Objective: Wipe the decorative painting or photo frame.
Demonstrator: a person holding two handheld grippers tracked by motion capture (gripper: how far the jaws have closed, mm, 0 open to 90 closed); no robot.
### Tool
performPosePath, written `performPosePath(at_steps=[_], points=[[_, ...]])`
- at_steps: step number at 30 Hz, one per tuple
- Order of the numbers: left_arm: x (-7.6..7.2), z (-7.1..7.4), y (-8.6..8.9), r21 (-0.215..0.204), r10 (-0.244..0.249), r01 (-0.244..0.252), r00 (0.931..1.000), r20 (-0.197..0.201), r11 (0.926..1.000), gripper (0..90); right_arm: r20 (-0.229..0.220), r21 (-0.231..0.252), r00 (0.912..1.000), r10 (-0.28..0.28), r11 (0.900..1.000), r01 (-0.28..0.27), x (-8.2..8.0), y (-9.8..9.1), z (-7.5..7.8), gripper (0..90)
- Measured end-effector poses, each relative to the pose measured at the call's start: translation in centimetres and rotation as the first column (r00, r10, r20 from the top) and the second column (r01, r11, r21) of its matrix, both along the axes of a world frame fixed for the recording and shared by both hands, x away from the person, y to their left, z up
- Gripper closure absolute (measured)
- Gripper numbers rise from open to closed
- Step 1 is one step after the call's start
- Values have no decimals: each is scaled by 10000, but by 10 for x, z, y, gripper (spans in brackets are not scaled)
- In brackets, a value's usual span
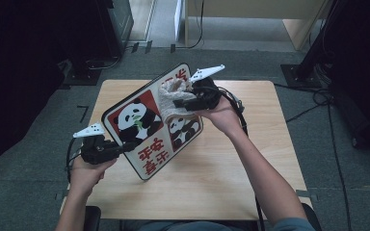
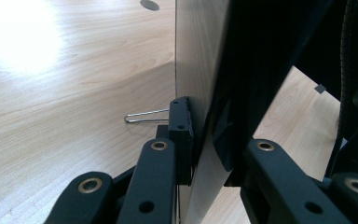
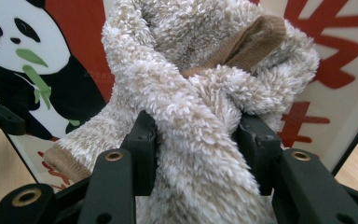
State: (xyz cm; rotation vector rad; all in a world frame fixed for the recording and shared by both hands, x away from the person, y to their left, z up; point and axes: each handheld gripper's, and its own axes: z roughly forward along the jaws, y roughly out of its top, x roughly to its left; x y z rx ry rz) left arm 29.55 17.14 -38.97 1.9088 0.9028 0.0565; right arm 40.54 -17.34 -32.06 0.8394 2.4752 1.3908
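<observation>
Fluffy beige cloth (image 3: 191, 107); panda board (image 1: 139, 120) red, white, black.

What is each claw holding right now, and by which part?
Left claw clamps the panda board at its lower left edge. Right claw pinches the fluffy cloth around its bunched middle, against the board.

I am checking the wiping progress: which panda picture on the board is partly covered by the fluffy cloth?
The lower-right panda: the cloth in the right gripper overlaps its top. The upper-left panda, on red, is uncovered.
</observation>
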Motion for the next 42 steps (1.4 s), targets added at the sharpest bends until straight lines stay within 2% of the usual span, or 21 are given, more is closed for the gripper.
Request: performPosePath(at_steps=[12, 23, 33, 42], points=[[0, 0, 0, -14, -23, 23, 10000, 14, 10000, 795, -149, 193, 9998, 91, 9998, -88, -1, -3, -13, 558], [-1, 0, 0, 12, -26, 26, 10000, 45, 10000, 794, 30, 658, 9995, 299, 9974, -300, 0, -8, -28, 557], [-2, 0, -2, 66, -36, 36, 9999, 107, 10000, 790, 134, 857, 9991, 393, 9955, -404, 0, -10, -42, 556], [-1, 1, -2, 88, -112, 111, 9999, 105, 9999, 786, 24, 624, 9992, 391, 9973, -392, -1, -11, -44, 556]])
